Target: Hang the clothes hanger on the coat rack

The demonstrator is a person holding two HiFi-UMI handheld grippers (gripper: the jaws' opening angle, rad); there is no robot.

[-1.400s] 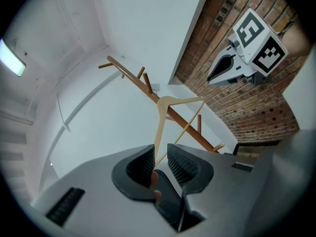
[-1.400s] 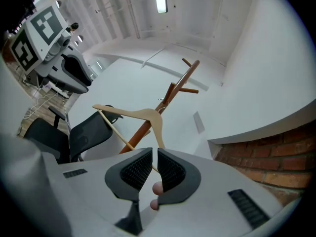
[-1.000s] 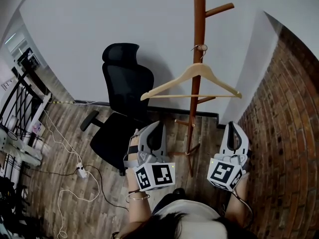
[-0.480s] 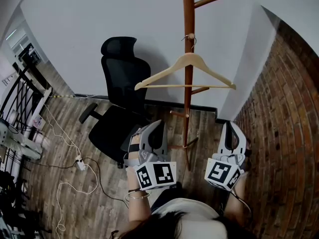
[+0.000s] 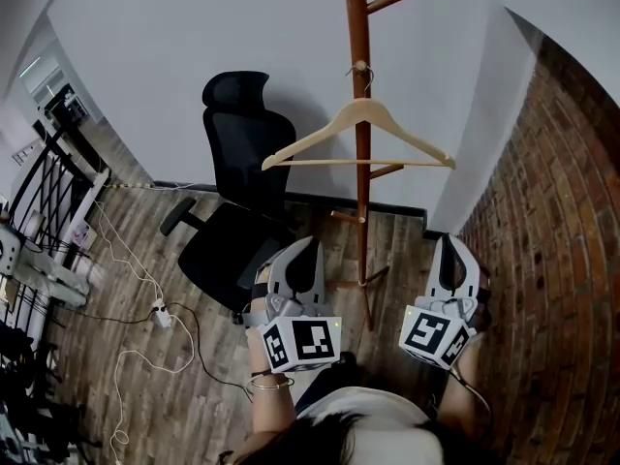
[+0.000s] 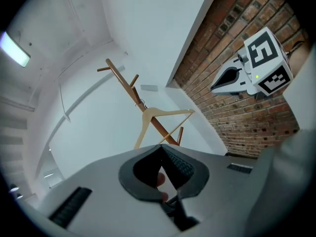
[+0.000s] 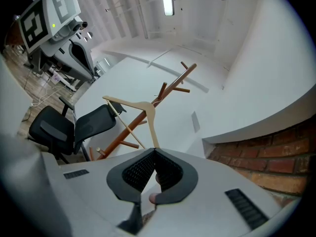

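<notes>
White wall [image 5: 194, 27] behind, brick [image 5: 557, 221] at right; hanger [image 5: 310, 142] hangs by its hook on the rack [image 5: 356, 27], beside a chair [image 5: 244, 163]; left gripper [image 5: 309, 247] and right gripper [image 5: 452, 248] both closed tight, empty, apart from it.

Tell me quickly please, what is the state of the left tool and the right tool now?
Left tool: closed, holding nothing.
Right tool: closed, holding nothing.

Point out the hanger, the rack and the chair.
hanger [image 5: 310, 140], head view, on its left arm.
rack [image 5: 356, 27], head view, on the upper pole.
chair [image 5: 254, 158], head view, on the backrest.
</notes>
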